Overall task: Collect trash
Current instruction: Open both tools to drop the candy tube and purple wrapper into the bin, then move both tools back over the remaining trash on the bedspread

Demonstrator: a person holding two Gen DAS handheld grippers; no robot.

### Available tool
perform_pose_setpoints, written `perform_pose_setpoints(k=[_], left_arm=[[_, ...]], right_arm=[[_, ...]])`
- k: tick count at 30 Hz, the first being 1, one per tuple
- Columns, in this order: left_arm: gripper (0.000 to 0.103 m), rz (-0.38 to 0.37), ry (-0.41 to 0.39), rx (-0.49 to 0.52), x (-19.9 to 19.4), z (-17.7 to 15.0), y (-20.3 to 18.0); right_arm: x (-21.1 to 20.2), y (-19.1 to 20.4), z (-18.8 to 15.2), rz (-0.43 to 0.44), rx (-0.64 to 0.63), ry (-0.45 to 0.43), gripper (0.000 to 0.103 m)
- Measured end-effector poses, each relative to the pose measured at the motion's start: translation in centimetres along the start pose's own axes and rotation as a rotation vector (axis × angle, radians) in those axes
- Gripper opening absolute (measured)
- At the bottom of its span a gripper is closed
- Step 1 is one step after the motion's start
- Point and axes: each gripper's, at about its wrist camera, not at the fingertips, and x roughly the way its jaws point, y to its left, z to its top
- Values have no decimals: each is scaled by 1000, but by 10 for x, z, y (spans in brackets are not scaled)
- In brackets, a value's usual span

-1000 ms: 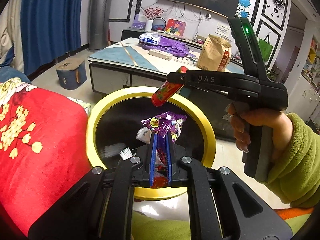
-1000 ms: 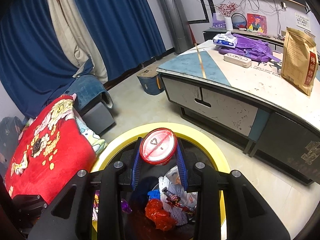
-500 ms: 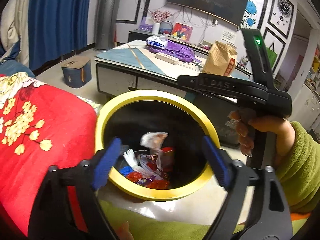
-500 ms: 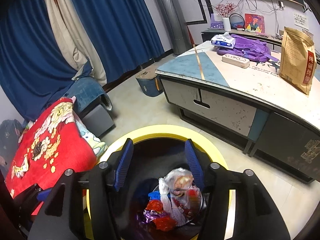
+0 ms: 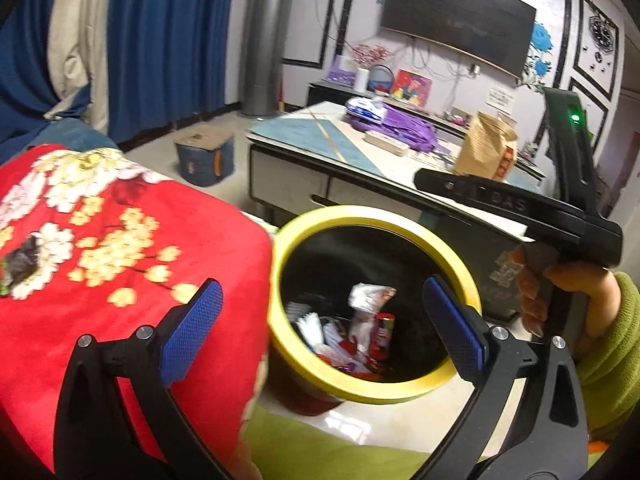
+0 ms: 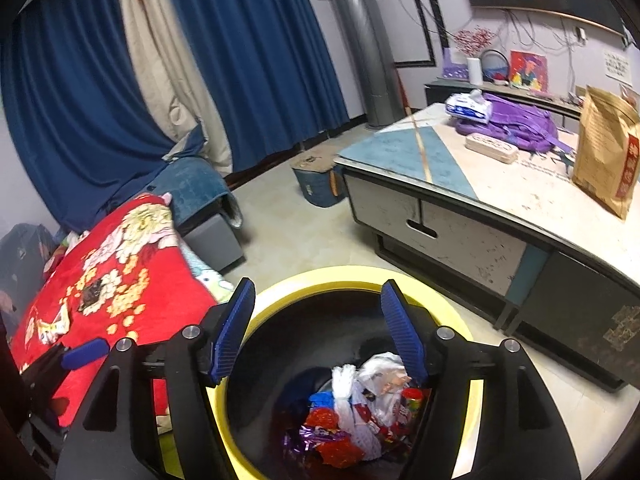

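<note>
A black bin with a yellow rim [image 5: 380, 216] [image 6: 344, 274] stands on the floor below both grippers. Inside lie wrappers, white tissue and a small red can [image 5: 386, 332] [image 6: 412, 398]. My left gripper [image 5: 320, 284] hangs over the bin's near-left rim, jaws opening wide, with nothing between the blue pads [image 5: 192, 332]. My right gripper [image 6: 318, 286] is above the bin's mouth, jaws also opening and empty. In the left wrist view the right tool's black handle [image 5: 576, 232] is at the right, held by a hand in a green sleeve [image 5: 612, 340].
A red floral blanket [image 5: 120, 248] [image 6: 112, 292] lies just left of the bin. Behind the bin is a low table [image 6: 440, 216] with a brown paper bag [image 6: 608, 152], a purple bag and a tissue pack. A blue box [image 5: 204, 156] sits on the floor.
Both grippers opened. The purple wrapper left the left jaws and the red-lidded can left the right jaws; both now lie in the bin. Both hands rose a little.
</note>
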Motion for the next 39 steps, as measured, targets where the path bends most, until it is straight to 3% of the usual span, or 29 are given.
perform_pose_setpoints(k=[22,39], left_arm=[[92,309,-179,-187,-80,4,89],[92,517,-282,-236,-135,0,141]], right_arm=[[-13,121,7,234,-193,-27,68],[10,210,1,370,-321,27,70]])
